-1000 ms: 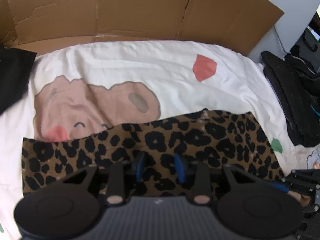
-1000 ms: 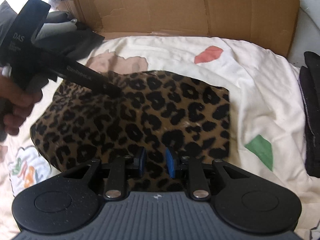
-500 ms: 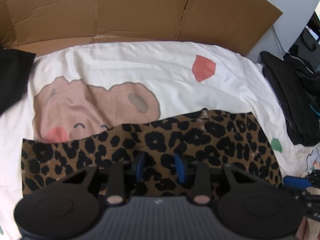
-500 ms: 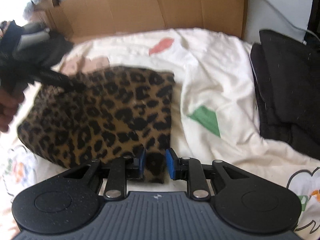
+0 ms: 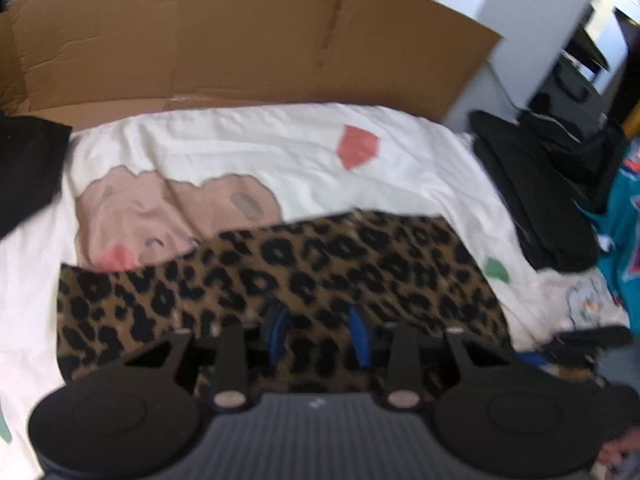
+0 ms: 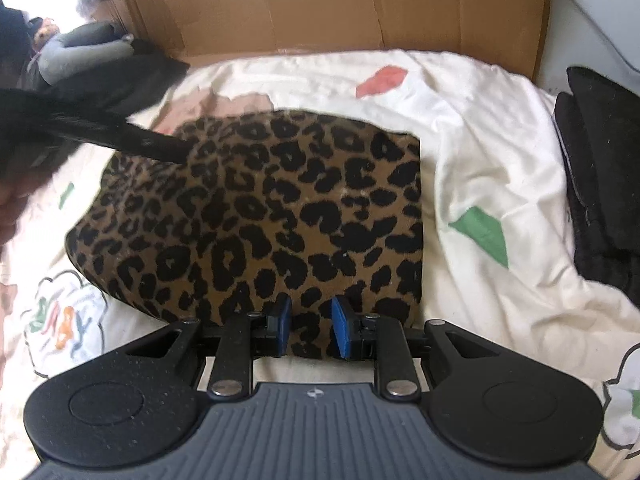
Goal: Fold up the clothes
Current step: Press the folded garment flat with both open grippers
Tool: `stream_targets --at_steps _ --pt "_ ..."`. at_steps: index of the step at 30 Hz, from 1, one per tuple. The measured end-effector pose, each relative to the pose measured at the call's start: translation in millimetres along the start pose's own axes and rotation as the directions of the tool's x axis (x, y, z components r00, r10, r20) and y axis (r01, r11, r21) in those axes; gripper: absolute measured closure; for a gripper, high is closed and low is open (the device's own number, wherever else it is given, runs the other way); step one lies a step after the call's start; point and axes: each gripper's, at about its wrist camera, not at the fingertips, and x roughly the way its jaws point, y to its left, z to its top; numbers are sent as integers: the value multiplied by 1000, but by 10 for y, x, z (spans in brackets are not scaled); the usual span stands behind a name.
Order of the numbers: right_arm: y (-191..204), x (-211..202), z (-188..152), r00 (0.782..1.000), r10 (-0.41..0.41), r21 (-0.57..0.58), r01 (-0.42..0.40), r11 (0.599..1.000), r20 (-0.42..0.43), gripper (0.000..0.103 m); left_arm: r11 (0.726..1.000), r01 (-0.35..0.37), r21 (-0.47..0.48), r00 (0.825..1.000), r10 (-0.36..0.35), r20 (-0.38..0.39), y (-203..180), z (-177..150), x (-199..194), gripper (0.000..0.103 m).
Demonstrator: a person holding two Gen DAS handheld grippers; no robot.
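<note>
A leopard-print garment [image 6: 264, 216], brown with black spots and folded into a rough rectangle, lies flat on a cream bedsheet [image 6: 472, 152] printed with a pink bear face and red and green patches.

In the right wrist view the right gripper [image 6: 307, 330] hangs over the near edge of the garment. Its blue-padded jaws stand partly apart with spotted cloth showing in the gap, but the pads do not seem to pinch it; the fabric lies flat beneath them. Ahead of the jaws the garment runs up to a straight far edge, and its right side ends in a clean vertical fold line just right of the jaws.

The left gripper [image 5: 318, 334] is likewise set above the garment's near portion, jaws part-way apart and nothing visibly clamped; this view is blurred, so contact cannot be confirmed. From the right wrist view that gripper's dark finger [image 6: 132, 140] reaches in from the left over the far-left corner of the garment.

Beyond both jaws a flattened brown cardboard sheet [image 5: 248, 40] stands along the far side of the bed. Right of the jaws, well apart, sits a pile of black clothing [image 6: 600, 184], and a teal garment [image 5: 624, 224] shows at the right edge of the left wrist view.
</note>
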Motion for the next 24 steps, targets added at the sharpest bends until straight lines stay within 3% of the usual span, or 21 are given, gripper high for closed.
stream_targets --at_steps 6,11,18,24 --pt "-9 74 -12 1000 -1 1 1 1000 -19 74 990 82 114 996 -77 -45 -393 -293 -16 60" --pt "-72 121 -38 1000 21 38 -21 999 -13 74 985 131 115 989 -121 -90 -571 -429 128 60" --pt "-93 145 -29 1000 30 43 -29 999 -11 74 994 73 86 992 -64 -110 -521 -567 220 60" --pt "-125 150 -28 999 42 61 -42 997 -8 74 997 14 75 994 -6 -111 -341 -598 70 60"
